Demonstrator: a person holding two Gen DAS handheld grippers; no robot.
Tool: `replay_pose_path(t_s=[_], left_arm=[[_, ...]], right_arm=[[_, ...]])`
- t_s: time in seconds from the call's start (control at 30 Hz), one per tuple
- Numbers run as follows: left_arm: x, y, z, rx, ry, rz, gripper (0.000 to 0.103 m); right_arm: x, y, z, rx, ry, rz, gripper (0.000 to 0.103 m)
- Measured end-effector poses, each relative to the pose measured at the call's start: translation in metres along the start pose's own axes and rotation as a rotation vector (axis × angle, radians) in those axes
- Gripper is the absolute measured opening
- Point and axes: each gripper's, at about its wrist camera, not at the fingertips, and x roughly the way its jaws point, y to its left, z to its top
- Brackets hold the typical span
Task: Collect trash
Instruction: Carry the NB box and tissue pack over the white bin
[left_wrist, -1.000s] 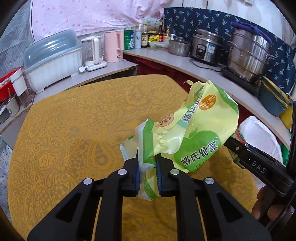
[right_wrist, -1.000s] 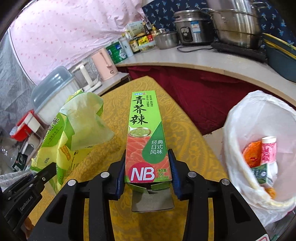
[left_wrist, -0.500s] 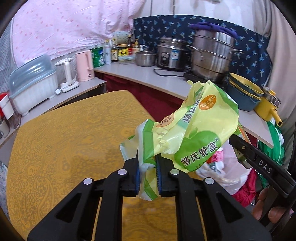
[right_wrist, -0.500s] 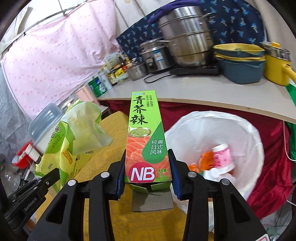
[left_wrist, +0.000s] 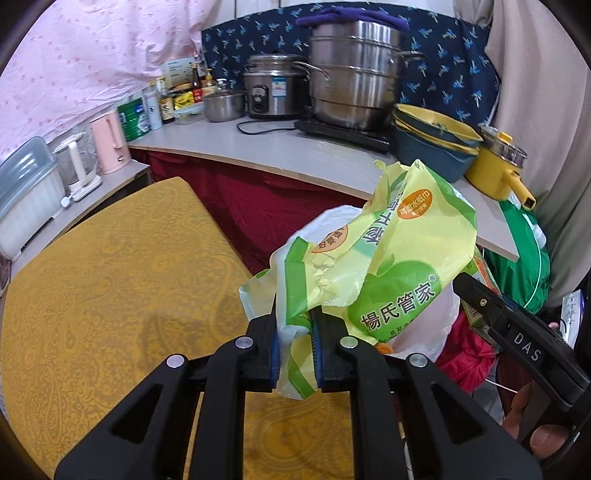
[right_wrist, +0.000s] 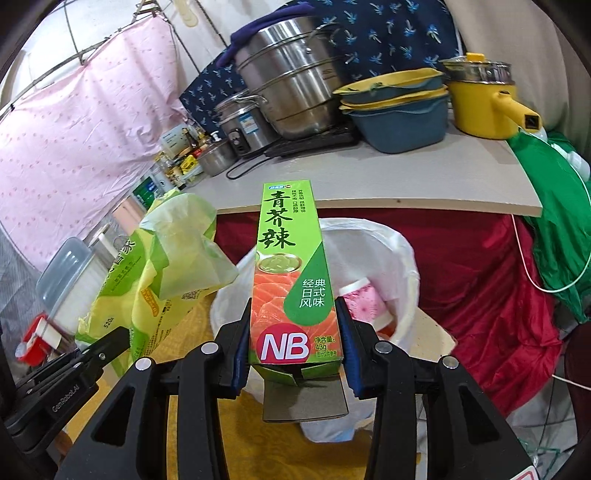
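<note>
My left gripper (left_wrist: 294, 338) is shut on a crumpled yellow-green plastic wrapper (left_wrist: 384, 266), held up past the right edge of the yellow table (left_wrist: 110, 288). The wrapper also shows at the left of the right wrist view (right_wrist: 162, 273). My right gripper (right_wrist: 293, 338) is shut on a green wasabi box (right_wrist: 290, 273), upright, held over the white-lined trash bin (right_wrist: 384, 258). The bin holds a pink paper cup (right_wrist: 360, 299) and other scraps. In the left wrist view the bin's white liner (left_wrist: 424, 332) peeks out behind the wrapper, mostly hidden.
A grey counter (left_wrist: 295, 155) runs behind the bin with a steel steamer pot (left_wrist: 354, 74), rice cooker (left_wrist: 275, 90), stacked blue-yellow basins (right_wrist: 395, 107) and a yellow pot (right_wrist: 484, 99). Red cloth (right_wrist: 480, 277) hangs below it. A green bag (right_wrist: 554, 221) sits right.
Both grippers have swung right, off the table toward the bin. The bin now sits directly under the wasabi box. Both grips are unchanged.
</note>
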Motion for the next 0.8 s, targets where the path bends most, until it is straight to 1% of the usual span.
replay_pose_path(t_s=[0.13,0.33,0.8], left_arm=[[0.018,-0.014,-0.001,0.014,0.035,0.005,0.013],[0.041,-0.021,0.003,0.011,0.072,0.018,0.013],[0.07,-0.024,0.011,-0.006,0.1,0.037,0.013]], right_arm=[[0.004,-0.015,-0.003,0.021,0.011,-0.012,0.039],[0.013,-0.031,-0.008,0.045,0.028,-0.025,0.039],[0.029,-0.037,-0.008,0.05,0.049,-0.02,0.039]])
